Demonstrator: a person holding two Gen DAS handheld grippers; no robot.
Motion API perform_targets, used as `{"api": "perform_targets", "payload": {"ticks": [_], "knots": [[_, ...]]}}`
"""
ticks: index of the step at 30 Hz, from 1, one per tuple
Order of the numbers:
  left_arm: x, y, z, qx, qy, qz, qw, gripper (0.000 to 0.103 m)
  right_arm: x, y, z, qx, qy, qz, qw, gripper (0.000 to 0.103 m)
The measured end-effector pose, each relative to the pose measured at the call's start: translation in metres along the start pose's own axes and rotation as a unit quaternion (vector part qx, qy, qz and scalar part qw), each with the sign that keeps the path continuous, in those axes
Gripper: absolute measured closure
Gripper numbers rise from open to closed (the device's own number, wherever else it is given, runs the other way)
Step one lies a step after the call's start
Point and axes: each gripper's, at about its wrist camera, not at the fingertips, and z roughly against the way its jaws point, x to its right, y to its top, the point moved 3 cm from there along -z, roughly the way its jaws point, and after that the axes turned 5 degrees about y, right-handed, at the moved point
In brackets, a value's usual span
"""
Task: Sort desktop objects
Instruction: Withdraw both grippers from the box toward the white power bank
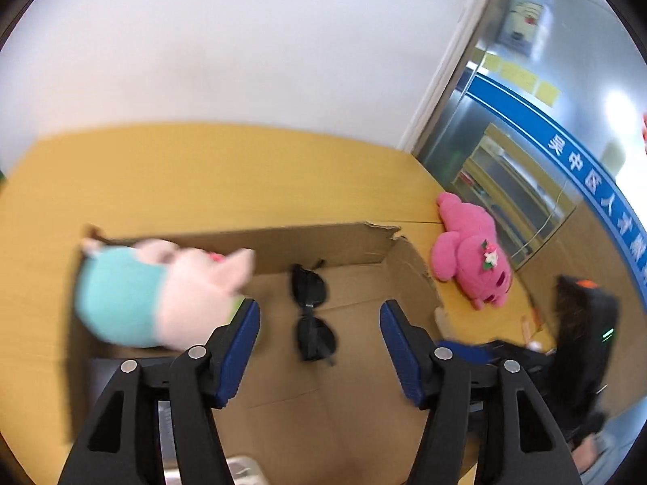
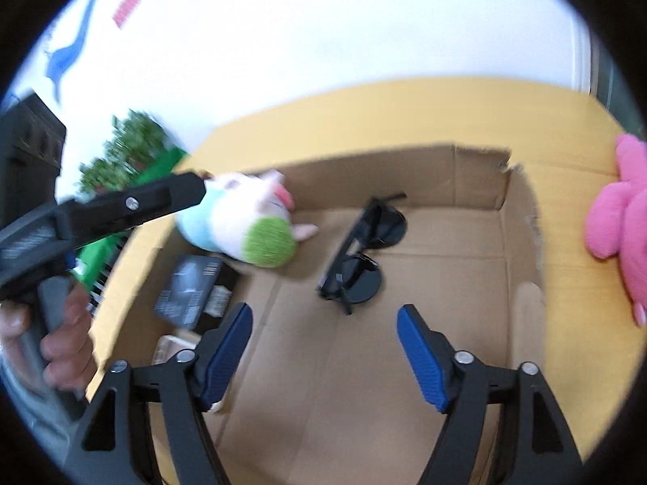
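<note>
Here your left claw (image 1: 319,315) stands open over a cardboard box (image 1: 347,242), its blue ribbed pads (image 1: 238,347) spread wide with nothing between them. Your right claw (image 2: 323,323) is open too, hanging over the same box (image 2: 477,178), pads (image 2: 420,355) well apart and holding nothing.

Writing first: a blue band (image 1: 566,153) on the glass partition at the right of the left view carries white Chinese characters, too smeared to read in full. Yellow notes (image 1: 521,76) stick to the glass above it; their text is too small to tell. A dark flat packet (image 2: 188,287) in the box's left corner bears pale print that you cannot read.

The box is plain brown corrugated board, its far rim torn and ragged at the right corner. Black sunglasses (image 2: 364,250) with round lenses lie folded on the box floor, near its middle. A soft plush pig (image 2: 242,222), pale pink with a teal body and a fuzzy green patch, is at the box's far left, blurred; whether it rests on the floor you cannot tell. In the right view it sits just beyond the tip of the left claw's black body (image 2: 105,210), which your hand (image 2: 60,343) grips.

A bright pink plush (image 1: 473,254) with a small flower lies outside the box on the yellow wood-look bench (image 1: 202,169), just beside the right wall.
</note>
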Motion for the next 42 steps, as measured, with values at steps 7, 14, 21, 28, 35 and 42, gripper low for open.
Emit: {"api": "perform_targets", "payload": {"ticks": [7,14,21,28,35,42], "knots": [[-0.025,-0.054,0.099,0.067,0.075,-0.04,0.9941,0.028,-0.033,-0.034,0.047,0.051,-0.03,0.043,0.997,0.025],[-0.065,-0.126,0.107,0.033,0.138,-0.026,0.9896,0.025,-0.021,-0.071,0.039,0.059,-0.04,0.057,0.996,0.025],[-0.103,-0.175,0.077,-0.013,0.125,0.025,0.9917,0.025,0.01,-0.097,0.012,0.023,-0.065,0.012,0.998,0.027],[-0.101,-0.186,0.069,-0.012,0.135,0.002,0.9907,0.025,-0.006,-0.113,0.011,0.013,-0.074,0.036,0.997,0.023],[-0.086,-0.183,0.103,0.037,0.121,0.013,0.9919,0.025,-0.032,-0.114,0.03,0.031,-0.078,0.041,0.996,0.023],[-0.017,-0.208,0.14,0.061,0.057,-0.042,0.9956,0.022,-0.086,-0.148,0.06,0.048,-0.04,0.086,0.994,0.022]]}}
